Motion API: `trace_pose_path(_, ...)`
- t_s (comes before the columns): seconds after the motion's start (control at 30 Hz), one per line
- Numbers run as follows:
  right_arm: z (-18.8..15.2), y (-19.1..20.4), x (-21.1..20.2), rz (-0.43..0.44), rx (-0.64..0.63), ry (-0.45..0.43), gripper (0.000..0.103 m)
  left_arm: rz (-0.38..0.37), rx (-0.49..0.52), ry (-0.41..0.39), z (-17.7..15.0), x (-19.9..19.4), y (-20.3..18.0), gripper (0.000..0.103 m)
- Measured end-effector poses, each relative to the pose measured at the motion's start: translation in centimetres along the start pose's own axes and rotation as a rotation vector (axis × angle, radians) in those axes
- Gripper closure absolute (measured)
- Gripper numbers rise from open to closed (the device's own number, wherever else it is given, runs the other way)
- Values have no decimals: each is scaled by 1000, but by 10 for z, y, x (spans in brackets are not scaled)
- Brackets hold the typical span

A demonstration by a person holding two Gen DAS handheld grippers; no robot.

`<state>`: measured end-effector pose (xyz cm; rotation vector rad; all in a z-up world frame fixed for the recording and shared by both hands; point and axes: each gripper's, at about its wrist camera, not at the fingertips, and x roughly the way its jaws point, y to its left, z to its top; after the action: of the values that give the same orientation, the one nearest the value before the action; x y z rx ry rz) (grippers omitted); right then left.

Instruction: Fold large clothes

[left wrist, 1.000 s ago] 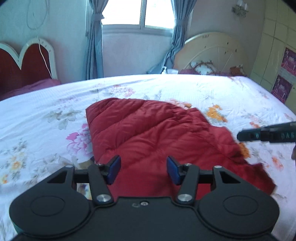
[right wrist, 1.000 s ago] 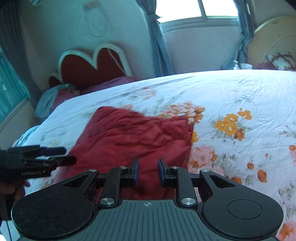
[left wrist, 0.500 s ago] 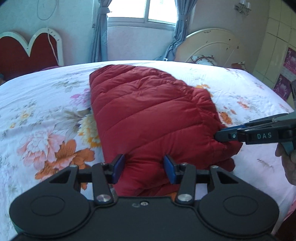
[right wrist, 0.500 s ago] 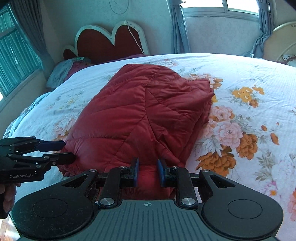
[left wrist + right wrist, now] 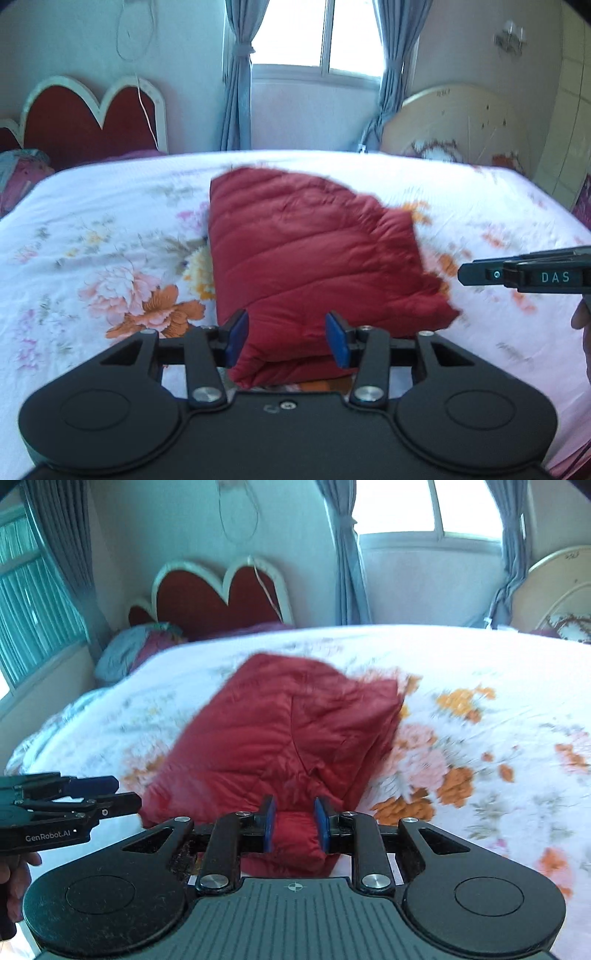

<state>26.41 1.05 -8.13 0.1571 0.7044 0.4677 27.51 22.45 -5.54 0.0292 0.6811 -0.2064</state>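
A red quilted jacket (image 5: 314, 251) lies folded into a thick pad in the middle of the floral bed sheet (image 5: 92, 240). My left gripper (image 5: 287, 338) hovers over its near left corner, jaws closing; the red fabric shows in the gap. From the right wrist view the left gripper (image 5: 129, 793) stands just off that corner of the jacket (image 5: 280, 731) with its blue pad bare. My right gripper (image 5: 293, 825) keeps a narrow gap over the near edge. In the left wrist view the right gripper (image 5: 463, 275) hangs just right of the jacket, not touching it.
The bed fills both views. A red heart-shaped headboard (image 5: 85, 122) and a pillow (image 5: 133, 650) are at the far left. A beige round headboard (image 5: 454, 122) leans at the far right, beside a curtained window. The person's hands (image 5: 18, 875) hold the gripper handles.
Both grippers have drawn back from over the jacket toward its near edge, and more of the sheet shows. The jacket has kept its place beside the flowers. The left jaws have narrowed.
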Motion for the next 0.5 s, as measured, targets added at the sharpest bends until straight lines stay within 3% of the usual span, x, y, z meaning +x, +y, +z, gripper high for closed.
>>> trace_pose_path(0.17,-7,7,-47,-20,-9,-35,80,27,0,-38,1,-37,-26,52)
trace_pose_path(0.23,-11,10,-63,-35,-20,-34,80,49,-8,-52,-2,-50,-34,30)
trace_pose_path(0.33,-19,12,-87,-33,-16,-49,77,69,-35,-89,-6,-76,-47,18)
trace_pose_path(0.37,-22,12,-96,-35,-11,-66,52,70,-51,-102,-7,-85,-50,14)
trace_pose_path(0.4,-26,14,-106,-42,-10,-92,16,72,-61,-120,-8,-94,-54,8)
trace_pose_path(0.47,-34,18,-124,-58,-33,-152,0,96,-52,-151,-10,-109,-63,0)
trace_pose_path(0.5,-36,21,-131,-77,-37,-161,0,124,-42,-160,-12,-113,-68,0)
